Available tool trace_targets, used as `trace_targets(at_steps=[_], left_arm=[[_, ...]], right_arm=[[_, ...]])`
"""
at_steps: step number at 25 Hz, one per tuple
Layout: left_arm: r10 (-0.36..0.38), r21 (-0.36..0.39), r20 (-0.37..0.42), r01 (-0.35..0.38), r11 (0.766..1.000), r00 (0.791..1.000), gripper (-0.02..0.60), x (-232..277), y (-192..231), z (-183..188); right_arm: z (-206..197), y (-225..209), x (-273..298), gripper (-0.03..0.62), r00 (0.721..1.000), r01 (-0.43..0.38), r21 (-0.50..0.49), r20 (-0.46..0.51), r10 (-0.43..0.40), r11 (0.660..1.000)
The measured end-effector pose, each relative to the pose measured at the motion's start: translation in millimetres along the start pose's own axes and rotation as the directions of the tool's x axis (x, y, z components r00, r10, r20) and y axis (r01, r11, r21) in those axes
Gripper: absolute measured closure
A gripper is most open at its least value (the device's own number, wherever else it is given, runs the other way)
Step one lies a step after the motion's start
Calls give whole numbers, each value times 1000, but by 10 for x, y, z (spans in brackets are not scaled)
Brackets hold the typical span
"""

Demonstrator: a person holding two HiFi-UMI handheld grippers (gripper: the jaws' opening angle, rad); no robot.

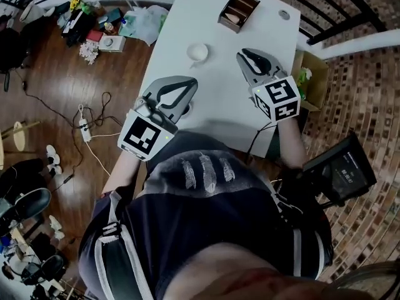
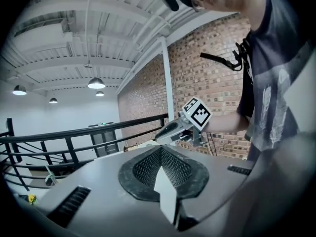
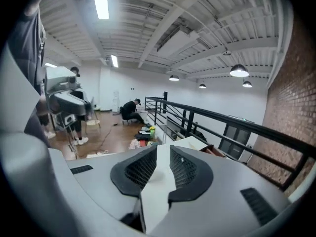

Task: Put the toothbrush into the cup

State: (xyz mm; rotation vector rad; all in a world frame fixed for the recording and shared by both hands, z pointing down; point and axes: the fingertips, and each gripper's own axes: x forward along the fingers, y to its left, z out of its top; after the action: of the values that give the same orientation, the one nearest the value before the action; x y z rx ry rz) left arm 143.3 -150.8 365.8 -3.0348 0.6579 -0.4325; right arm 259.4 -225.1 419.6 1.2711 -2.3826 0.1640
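A white cup (image 1: 199, 53) stands upright near the middle of the white table (image 1: 212, 105). I cannot make out a toothbrush in any view. My left gripper (image 1: 186, 86) hovers over the table's near left part, short of the cup, and its jaws meet at the tips (image 2: 160, 150) with nothing in them. To the right of the cup, my right gripper (image 1: 244, 55) is held over the table. Its jaws stand a narrow gap apart (image 3: 163, 148) and are empty. Each gripper view shows the other gripper off to one side.
A wooden box (image 1: 238, 10) with compartments sits at the table's far end, with a small round disc (image 1: 284, 14) beside it. A cardboard box (image 1: 314, 74) stands on the floor to the right. Clutter (image 1: 94, 30) and a power strip (image 1: 84, 130) lie on the floor to the left.
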Motion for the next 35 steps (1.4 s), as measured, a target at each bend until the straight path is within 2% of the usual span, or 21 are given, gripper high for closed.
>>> trace_targets(at_steps=[2,3,9,14,17,27,28,29,31,35], left_arm=[[10,8,-8,-10,1000,1000,584,13,30,24],[13,11,-16,-13,1000,1000,584,8,47,21],[49,8,-41,-49,999,998,584,-16,107,7],[78,13,-30,-78,997,996,584,-54,102,51],[97,-1,-26,-97,995,995,584,-128,103,11],[147,-16,-30,-148,989,989,584,-327,177,-29],[152,-17,-30,-152,988,988,584,-347,183,-30],[155,-19,-32,-156,988,987,584,-367,188,-38],[159,-21,-39,-160,987,987,584,-397,192,-57],[161,-20,-41,-162,987,986,584,-413,200,-48]], right_arm=[[-25,-261,185,480,999,30,-53,-15,-31,998],[-52,-367,284,459,998,46,-80,-28,-48,996],[-269,-867,825,421,984,90,-242,-128,-124,966],[-483,-1001,1229,421,952,20,-464,-263,-160,885],[-562,-1007,1422,421,944,9,-468,-289,-162,884],[-697,-1113,1693,422,925,40,-382,-335,-179,923],[-688,-1118,1700,428,927,48,-376,-328,-181,925],[-677,-1123,1709,490,929,57,-376,-319,-187,925],[-668,-1125,1726,530,930,70,-385,-309,-200,920],[-679,-1140,1712,530,927,76,-377,-314,-205,923]])
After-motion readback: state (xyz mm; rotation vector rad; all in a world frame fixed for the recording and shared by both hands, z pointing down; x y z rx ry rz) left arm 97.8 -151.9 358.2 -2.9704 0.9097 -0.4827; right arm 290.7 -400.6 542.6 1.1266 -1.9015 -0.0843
